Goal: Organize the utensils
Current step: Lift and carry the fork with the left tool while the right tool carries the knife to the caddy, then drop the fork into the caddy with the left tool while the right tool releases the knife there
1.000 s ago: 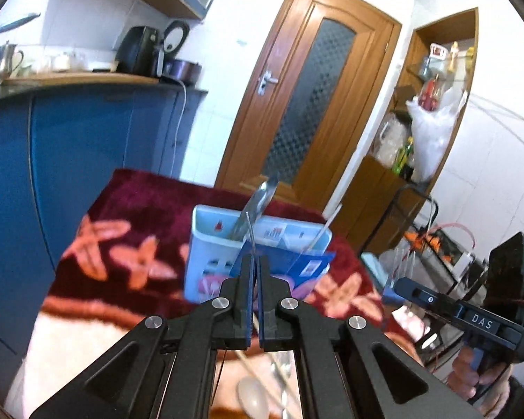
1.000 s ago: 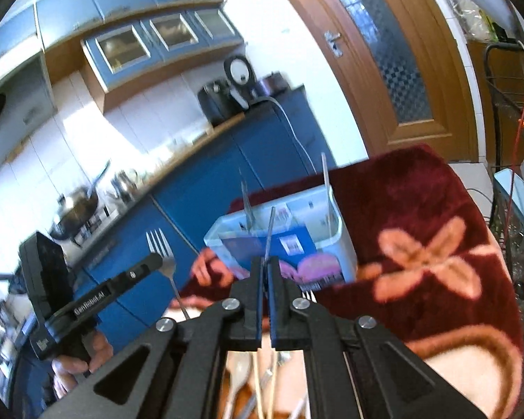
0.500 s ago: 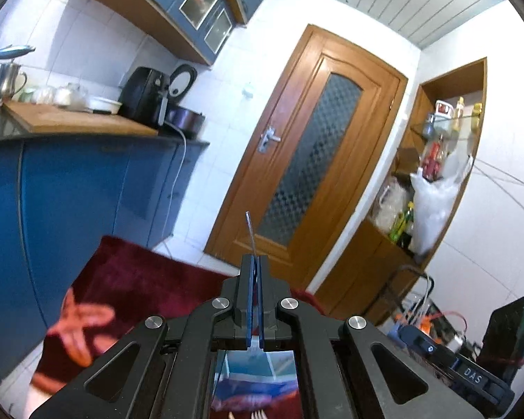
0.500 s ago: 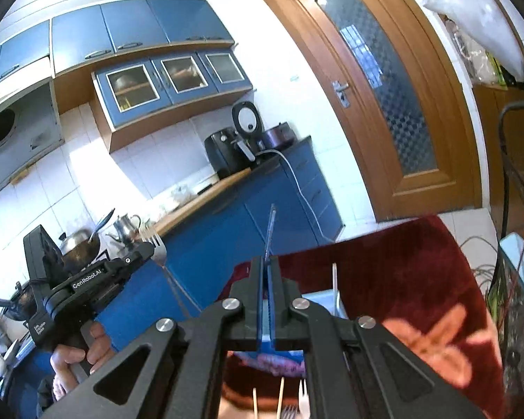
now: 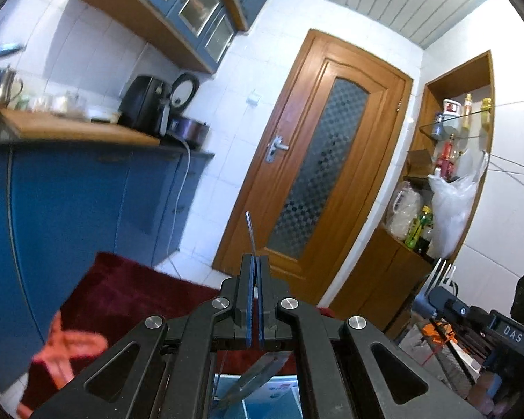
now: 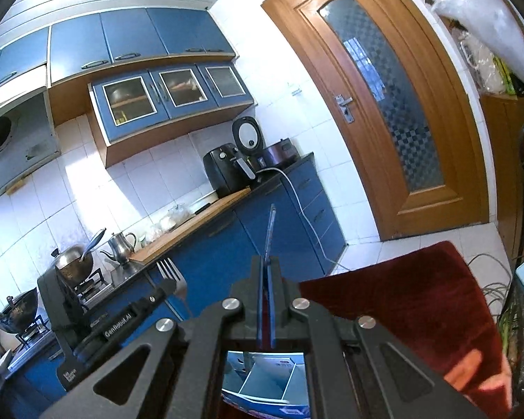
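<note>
My left gripper is shut on a metal fork, seen edge-on as a thin strip rising above the fingertips. In the right wrist view the left gripper shows that fork's tines. My right gripper is shut on another fork, its edge sticking up; its tines show in the left wrist view. The light-blue utensil holder lies below both grippers, seen between the arms, with a spoon bowl in it.
The holder stands on a table covered with a dark red flowered blanket. Blue kitchen cabinets run along the left. A wooden door is ahead, and open shelves with bottles and bags are at the right.
Both grippers have tilted upward with their forks. The holder has dropped from the middle of each view to the bottom edge, under the arms.
</note>
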